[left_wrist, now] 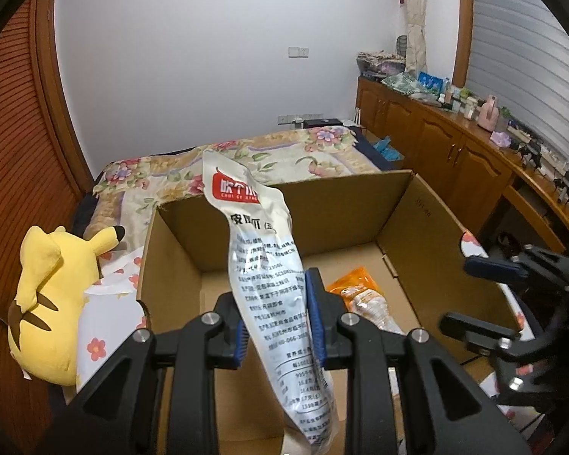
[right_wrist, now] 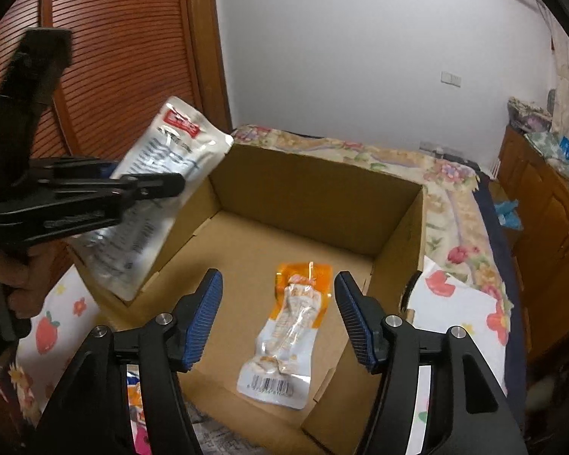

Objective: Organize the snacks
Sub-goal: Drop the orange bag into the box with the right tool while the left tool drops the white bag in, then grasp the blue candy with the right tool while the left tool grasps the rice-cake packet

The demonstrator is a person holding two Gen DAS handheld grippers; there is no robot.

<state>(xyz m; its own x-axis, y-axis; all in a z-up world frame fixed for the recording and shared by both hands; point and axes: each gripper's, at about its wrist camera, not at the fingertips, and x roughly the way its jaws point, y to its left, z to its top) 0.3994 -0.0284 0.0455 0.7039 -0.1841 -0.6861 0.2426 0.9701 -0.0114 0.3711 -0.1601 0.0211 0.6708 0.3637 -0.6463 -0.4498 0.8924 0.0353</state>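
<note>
My left gripper (left_wrist: 278,318) is shut on a white snack pouch (left_wrist: 261,258) with a red label and holds it above the near left edge of an open cardboard box (left_wrist: 428,220). The pouch (right_wrist: 159,182) and left gripper (right_wrist: 132,185) also show at the left of the right wrist view. An orange and clear snack packet (right_wrist: 288,326) lies flat on the floor of the box (right_wrist: 322,193); it also shows in the left wrist view (left_wrist: 364,295). My right gripper (right_wrist: 278,318) is open and empty above that packet. It appears at the right of the left wrist view (left_wrist: 470,295).
The box sits on a bed with a floral cover (left_wrist: 284,151) and a strawberry-print sheet (right_wrist: 462,303). A yellow plush toy (left_wrist: 53,303) lies left of the box. Wooden cabinets (left_wrist: 455,144) with clutter line the right wall. More snack packets (right_wrist: 138,409) lie near the box's front.
</note>
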